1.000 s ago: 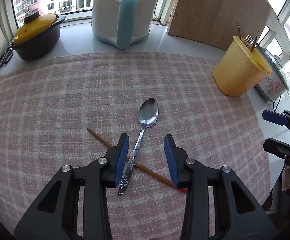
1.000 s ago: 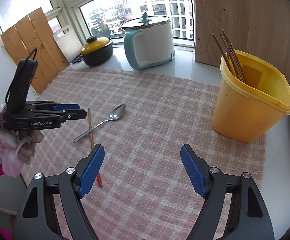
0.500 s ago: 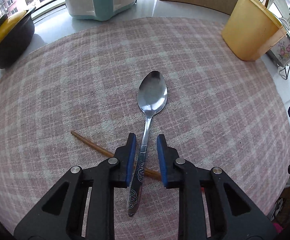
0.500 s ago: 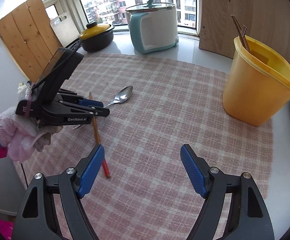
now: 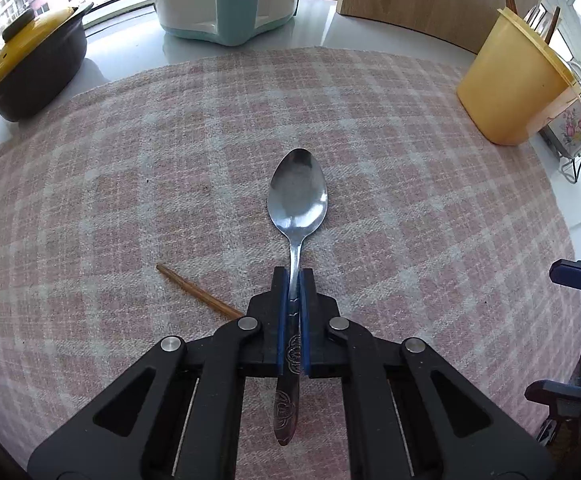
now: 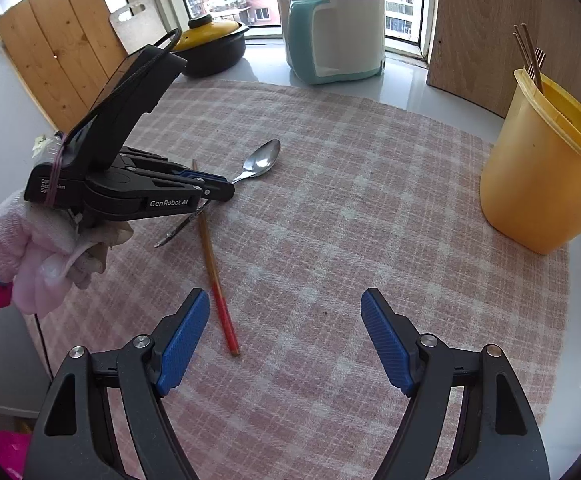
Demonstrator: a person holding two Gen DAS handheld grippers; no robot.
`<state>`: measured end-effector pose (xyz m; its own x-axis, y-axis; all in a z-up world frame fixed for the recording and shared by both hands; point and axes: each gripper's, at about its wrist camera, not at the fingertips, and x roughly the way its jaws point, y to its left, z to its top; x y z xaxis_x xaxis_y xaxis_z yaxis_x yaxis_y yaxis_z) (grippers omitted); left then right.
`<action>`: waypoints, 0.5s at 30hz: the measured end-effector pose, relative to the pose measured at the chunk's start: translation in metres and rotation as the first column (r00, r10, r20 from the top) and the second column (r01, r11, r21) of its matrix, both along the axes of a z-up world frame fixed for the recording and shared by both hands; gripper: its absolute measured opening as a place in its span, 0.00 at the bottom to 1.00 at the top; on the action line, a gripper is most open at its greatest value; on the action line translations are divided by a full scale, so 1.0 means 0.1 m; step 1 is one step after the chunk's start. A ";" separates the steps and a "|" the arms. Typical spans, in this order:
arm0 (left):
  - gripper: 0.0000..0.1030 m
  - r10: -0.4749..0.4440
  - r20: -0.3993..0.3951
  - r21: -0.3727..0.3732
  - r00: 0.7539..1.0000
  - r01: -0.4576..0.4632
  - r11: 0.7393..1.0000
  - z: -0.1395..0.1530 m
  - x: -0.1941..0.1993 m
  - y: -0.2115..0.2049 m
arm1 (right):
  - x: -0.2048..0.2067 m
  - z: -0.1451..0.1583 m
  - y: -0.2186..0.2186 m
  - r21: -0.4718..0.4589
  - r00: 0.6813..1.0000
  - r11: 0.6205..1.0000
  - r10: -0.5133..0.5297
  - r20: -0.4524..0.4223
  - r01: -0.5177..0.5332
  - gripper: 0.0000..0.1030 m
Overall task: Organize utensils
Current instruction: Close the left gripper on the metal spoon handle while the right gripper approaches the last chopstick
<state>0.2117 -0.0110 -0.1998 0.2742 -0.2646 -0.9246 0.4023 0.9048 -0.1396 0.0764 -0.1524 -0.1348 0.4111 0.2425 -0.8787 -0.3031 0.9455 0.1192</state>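
Observation:
A metal spoon lies on the pink checked cloth, bowl pointing away. My left gripper is shut on the spoon's handle; the same grip shows in the right wrist view, with the spoon bowl past the fingertips. A single wooden chopstick with a red end lies under the spoon handle, partly hidden by the left gripper. My right gripper is open and empty above the cloth. The yellow utensil holder stands at the right with chopsticks in it.
A white and teal pot and a black pot with a yellow lid stand by the window. A wooden board leans behind the yellow holder. A floral appliance sits at the far right.
My left gripper has come down over the spoon and its jaws have closed on the handle. My right gripper has stayed open and shifted slightly.

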 end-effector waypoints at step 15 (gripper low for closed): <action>0.03 0.172 0.036 -0.071 0.984 -0.169 0.983 0.16 -0.16 0.70 | 0.45 -0.36 0.69 -0.013 0.978 0.985 0.171 -0.118 -0.174 0.43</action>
<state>0.1958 0.0593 -0.1837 0.3592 -0.2722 -0.8927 0.2496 0.9497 -0.1892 0.1219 -0.0838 -0.1708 0.2597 0.2797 -0.9243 -0.4472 0.8832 0.1416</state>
